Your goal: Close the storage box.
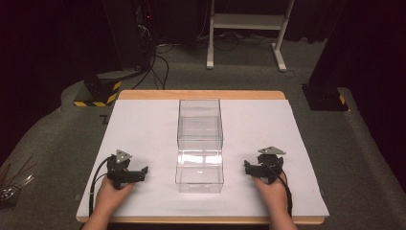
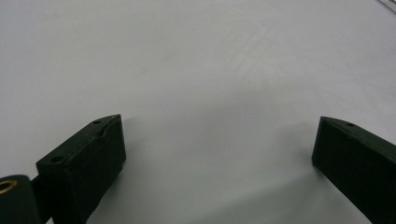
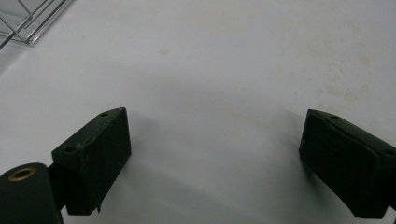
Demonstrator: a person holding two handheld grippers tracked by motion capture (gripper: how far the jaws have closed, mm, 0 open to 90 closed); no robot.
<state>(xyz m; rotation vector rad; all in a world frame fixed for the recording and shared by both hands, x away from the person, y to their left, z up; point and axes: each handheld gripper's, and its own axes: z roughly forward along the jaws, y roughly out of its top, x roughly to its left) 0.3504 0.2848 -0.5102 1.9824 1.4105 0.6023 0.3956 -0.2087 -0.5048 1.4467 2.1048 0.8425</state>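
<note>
High view, left gripper [image 1: 139, 173] and right gripper [image 1: 252, 168] wide open, empty.

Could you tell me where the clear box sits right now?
In the high view, the clear box stands mid-table on the white sheet, between the left gripper and right gripper.

A wooden table [image 1: 201, 94] carries a white sheet [image 1: 143, 129]. On the sheet a clear plastic box [image 1: 200, 143] stands between both pairs of jaws.

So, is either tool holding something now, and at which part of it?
Nothing is held. The left tool and the right tool both stand open over bare white paper, apart from the clear box between them.
</note>
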